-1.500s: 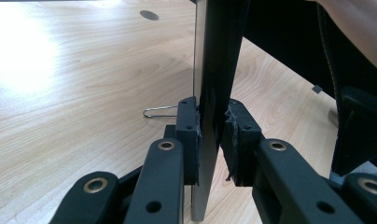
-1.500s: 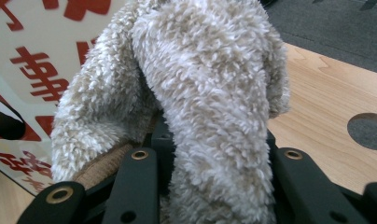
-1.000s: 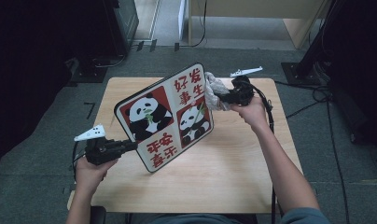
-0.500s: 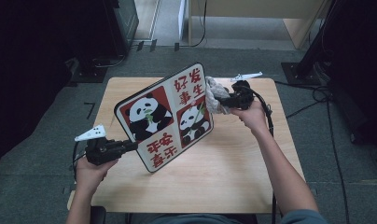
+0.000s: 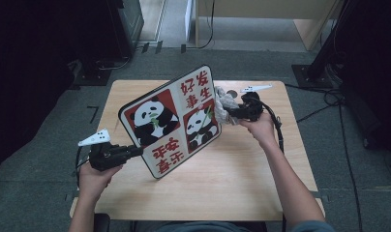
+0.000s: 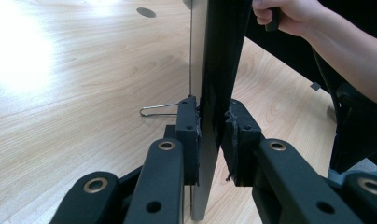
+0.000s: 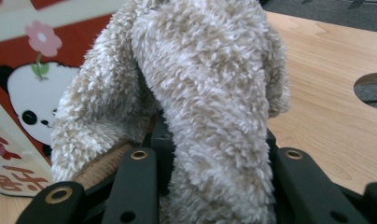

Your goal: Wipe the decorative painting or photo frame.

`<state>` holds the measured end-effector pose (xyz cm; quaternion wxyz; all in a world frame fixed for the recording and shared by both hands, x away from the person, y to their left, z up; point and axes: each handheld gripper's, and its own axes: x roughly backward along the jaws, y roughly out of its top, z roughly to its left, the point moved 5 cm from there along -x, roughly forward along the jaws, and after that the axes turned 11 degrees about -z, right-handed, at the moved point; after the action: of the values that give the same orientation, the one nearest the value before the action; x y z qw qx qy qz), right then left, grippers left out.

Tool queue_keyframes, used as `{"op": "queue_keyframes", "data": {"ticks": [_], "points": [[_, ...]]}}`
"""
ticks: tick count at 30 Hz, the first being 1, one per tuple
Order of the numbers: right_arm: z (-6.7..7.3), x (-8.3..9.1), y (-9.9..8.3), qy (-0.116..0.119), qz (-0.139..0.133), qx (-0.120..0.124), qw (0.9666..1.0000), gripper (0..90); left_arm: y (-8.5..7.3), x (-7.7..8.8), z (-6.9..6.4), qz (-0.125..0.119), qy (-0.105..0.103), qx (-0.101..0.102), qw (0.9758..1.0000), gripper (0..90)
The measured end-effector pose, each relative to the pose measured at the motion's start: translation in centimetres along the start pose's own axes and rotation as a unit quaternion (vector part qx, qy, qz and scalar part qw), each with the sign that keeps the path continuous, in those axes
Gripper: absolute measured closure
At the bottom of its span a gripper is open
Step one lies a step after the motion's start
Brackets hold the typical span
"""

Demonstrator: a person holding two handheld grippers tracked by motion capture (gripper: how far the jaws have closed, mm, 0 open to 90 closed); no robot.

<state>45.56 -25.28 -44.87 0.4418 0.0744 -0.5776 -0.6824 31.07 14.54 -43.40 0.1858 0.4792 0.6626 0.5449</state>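
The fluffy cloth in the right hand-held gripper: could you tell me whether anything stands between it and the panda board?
Nothing visible does. The right hand-held gripper holds the fluffy cloth right beside the panda board, which the left hand-held gripper clamps at its lower edge, tilted above the table. Whether cloth and board touch is unclear.

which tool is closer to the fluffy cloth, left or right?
Right. The right tool is shut on the fluffy cloth, pressing it at the panda board's far edge. The left tool clamps the board's opposite, near corner, well away from the cloth.
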Motion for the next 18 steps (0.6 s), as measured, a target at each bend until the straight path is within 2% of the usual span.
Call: {"op": "queue_keyframes", "data": {"ticks": [6, 9, 12, 18], "points": [[-0.4, -0.1, -1.2, -0.003, 0.013, -0.004, 0.9999, 64.8, 0.0, 0.0, 0.0, 0.0, 0.0, 0.0, 1.0, 77.9], [-0.5, -0.1, -2.0, -0.006, 0.008, -0.002, 0.9999, 64.9, 0.0, -0.1, 0.0, 0.002, 0.001, 0.0, 1.0, 77.9], [-0.7, -0.2, -2.6, -0.011, 0.02, -0.007, 0.9997, 64.9, 0.1, -0.2, 0.1, 0.003, 0.0, 0.001, 1.0, 78.0], [-0.8, -0.4, -3.9, -0.018, 0.019, 0.007, 0.9996, 64.9, -0.1, -0.2, -0.1, -0.001, 0.0, 0.004, 1.0, 78.0]]}}
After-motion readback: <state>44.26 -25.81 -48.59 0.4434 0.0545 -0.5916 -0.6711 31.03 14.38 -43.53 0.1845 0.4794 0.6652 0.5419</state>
